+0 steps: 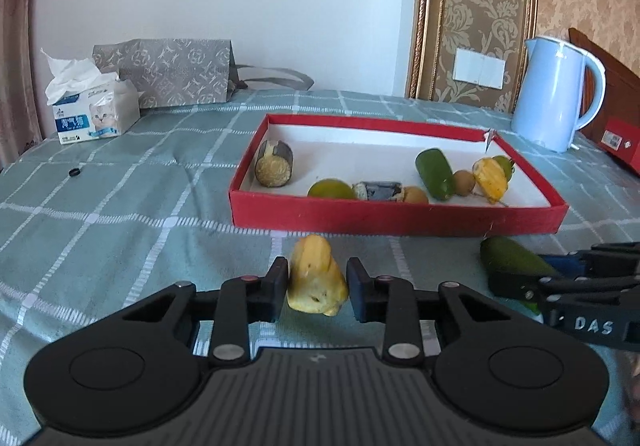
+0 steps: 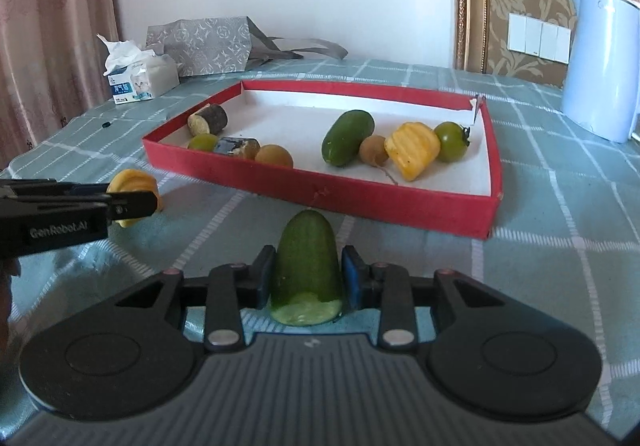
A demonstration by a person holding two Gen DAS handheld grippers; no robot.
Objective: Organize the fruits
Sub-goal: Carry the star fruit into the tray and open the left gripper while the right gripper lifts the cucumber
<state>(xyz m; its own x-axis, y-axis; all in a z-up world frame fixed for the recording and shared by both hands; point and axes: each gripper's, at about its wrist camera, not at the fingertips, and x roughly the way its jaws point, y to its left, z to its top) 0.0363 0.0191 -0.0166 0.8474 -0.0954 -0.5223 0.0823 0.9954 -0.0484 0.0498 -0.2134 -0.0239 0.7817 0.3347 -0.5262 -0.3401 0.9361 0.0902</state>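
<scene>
the yellow fruit piece (image 1: 316,278) sits low in the centre of the left wrist view, clamped between the two pads of the left gripper (image 1: 318,288), on the checked cloth (image 1: 120,213) just in front of the red tray (image 1: 396,215). in the right wrist view the same yellow piece (image 2: 134,181) shows at middle left, behind that gripper's black finger, which reads "genrobot.ai".

the cucumber piece (image 2: 306,274) stands low in the centre of the right wrist view, cut end toward the camera, with the right gripper (image 2: 307,280) closed on it, both pads against its sides. in the left wrist view it lies at lower right (image 1: 512,258), and the gripper body there reads "das".

the tray, white inside, fills the middle of both views. in it lie a dark cut stalk (image 2: 208,119) at the left end, a green round fruit (image 2: 203,141), a second dark piece (image 2: 236,145), a brown round fruit (image 2: 274,155), a whole green cucumber (image 2: 347,137), a small brown fruit (image 2: 373,151), a ridged yellow piece (image 2: 412,149) and a green tomato (image 2: 451,141) toward the right end.

at upper left stand a tissue pack (image 1: 94,113) with a kitten picture and small writing too fine to read, and a grey patterned bag (image 1: 172,69). a pale blue kettle (image 1: 556,93) stands at upper right, a small black ring (image 1: 74,173) lies on the cloth at left.
</scene>
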